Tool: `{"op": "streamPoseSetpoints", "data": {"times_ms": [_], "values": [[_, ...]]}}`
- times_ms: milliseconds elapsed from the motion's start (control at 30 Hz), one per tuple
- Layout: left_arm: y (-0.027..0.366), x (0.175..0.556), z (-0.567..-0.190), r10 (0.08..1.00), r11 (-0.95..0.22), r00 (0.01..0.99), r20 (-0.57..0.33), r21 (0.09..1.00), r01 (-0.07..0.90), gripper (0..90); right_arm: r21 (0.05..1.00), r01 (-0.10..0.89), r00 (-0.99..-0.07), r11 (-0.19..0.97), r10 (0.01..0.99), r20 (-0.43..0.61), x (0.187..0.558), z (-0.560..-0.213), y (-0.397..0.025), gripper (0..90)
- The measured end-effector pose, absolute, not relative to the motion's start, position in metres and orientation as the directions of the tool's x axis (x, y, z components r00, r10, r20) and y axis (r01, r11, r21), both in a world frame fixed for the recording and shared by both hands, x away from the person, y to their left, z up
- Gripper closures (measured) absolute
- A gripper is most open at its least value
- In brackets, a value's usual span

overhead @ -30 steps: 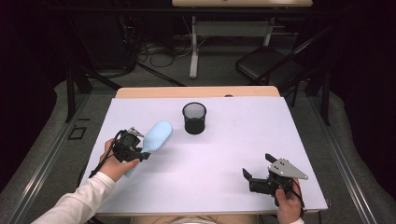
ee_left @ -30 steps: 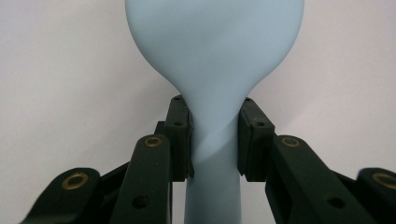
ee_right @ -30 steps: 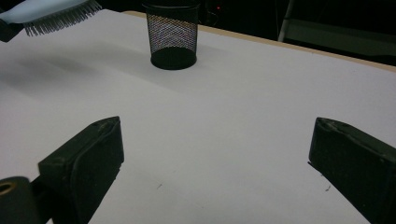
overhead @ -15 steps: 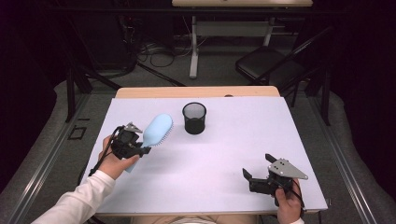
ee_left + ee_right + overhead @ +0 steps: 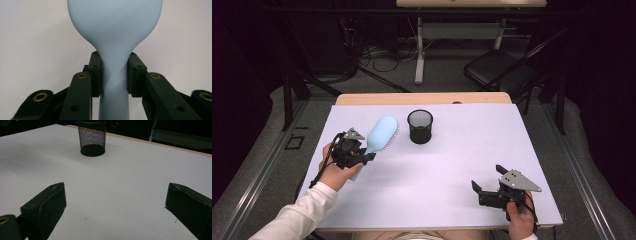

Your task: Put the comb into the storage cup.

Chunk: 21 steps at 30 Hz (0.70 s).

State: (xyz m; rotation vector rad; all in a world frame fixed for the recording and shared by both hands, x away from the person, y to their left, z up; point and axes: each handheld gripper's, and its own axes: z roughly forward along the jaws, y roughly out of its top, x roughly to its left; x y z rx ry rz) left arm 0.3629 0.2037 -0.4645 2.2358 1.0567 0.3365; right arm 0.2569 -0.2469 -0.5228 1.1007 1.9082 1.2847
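A light blue hairbrush (image 5: 382, 132) is held by its handle in my left gripper (image 5: 365, 156) over the left part of the white table (image 5: 462, 140). Its head points toward the back, with the bristles on its right side. In the left gripper view the jaws press both sides of the narrow handle, and the smooth back of the hairbrush (image 5: 115, 25) rises above my left gripper (image 5: 113, 75). A black mesh cup (image 5: 420, 126) stands upright at the middle back, just right of the brush head. My right gripper (image 5: 487, 177) rests open near the front right, facing the mesh cup (image 5: 91, 137).
The table's wooden back edge (image 5: 422, 98) shows beyond the white sheet. On the dark floor behind it stand a folding chair (image 5: 497, 75), a white desk leg (image 5: 419, 55) and cables (image 5: 377, 52).
My left gripper has carried the hairbrush a little up and toward the back of the table. The right gripper and the mesh cup have not moved.
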Motion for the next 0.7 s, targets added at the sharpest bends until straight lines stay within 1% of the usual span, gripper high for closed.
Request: {"op": "streamPoseSetpoints", "data": {"times_ms": [333,600,700], "values": [[0.202,0.364,-0.461,0.764,-0.454,0.644,-0.036,0.681,0.575,69.7,0.928,0.318,-0.487,0.196,0.873,-0.018,0.258,-0.524,-0.246,2.9],[0.2,0.366,-0.456,0.768,-0.417,0.638,-0.056,0.711,0.565,69.6,0.921,0.338,-0.484,0.192,0.875,-0.004,0.259,-0.524,-0.246,2.8],[0.199,0.367,-0.453,0.765,-0.409,0.641,-0.061,0.724,0.556,69.7,0.918,0.345,-0.504,0.194,0.864,0.006,0.26,-0.523,-0.244,0.4]]}}
